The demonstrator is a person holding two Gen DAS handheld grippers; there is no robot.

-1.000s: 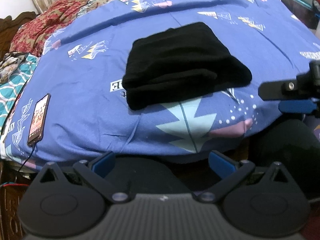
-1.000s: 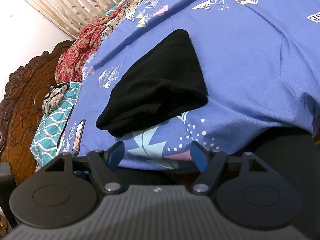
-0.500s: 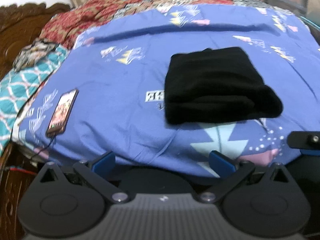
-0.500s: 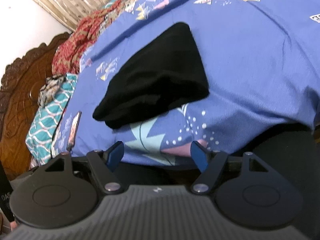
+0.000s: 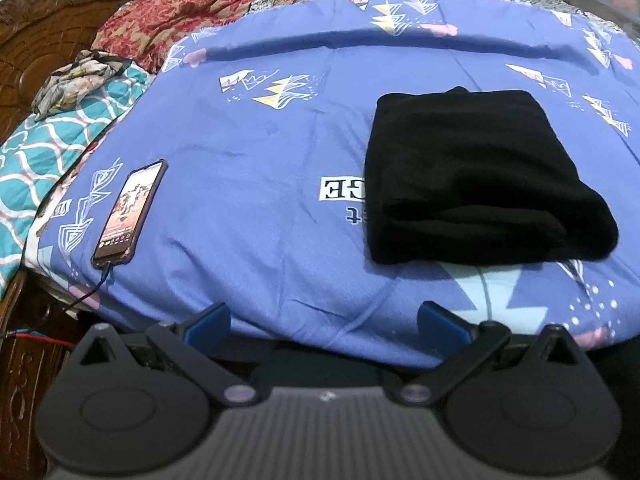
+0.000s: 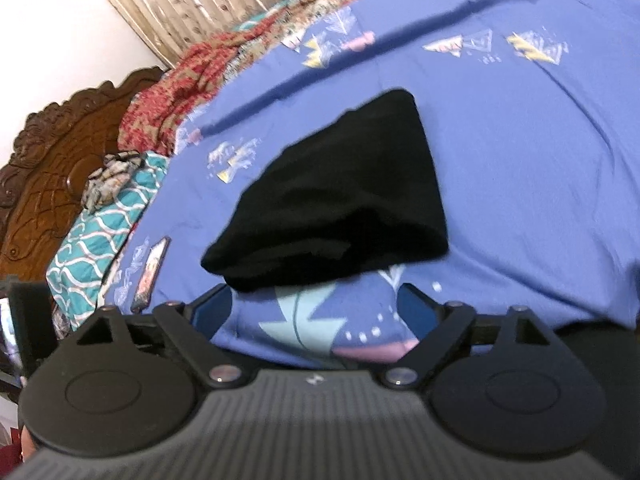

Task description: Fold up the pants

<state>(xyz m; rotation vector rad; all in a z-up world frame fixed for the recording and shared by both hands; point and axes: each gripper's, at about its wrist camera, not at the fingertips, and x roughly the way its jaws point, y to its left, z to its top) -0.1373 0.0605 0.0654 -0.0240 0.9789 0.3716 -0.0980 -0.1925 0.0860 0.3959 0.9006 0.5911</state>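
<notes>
Bed (image 5: 256, 184): carries everything.
Pants (image 5: 472, 176): folded, lying on the bed's sheet, toward the near edge, right of centre in the left wrist view.
Phone (image 5: 130, 214): flat on the sheet near the bed's left edge, well apart from the pants (a cable runs off its near end).
Pillow (image 5: 52, 152): left of the phone, by the headboard (image 5: 36, 40).
Crumpled cloth (image 5: 76, 80): on the pillow.
Quilt (image 5: 224, 4): behind the sheet, along the far side.
Grippers: both off the near edge, before the pants.
</notes>
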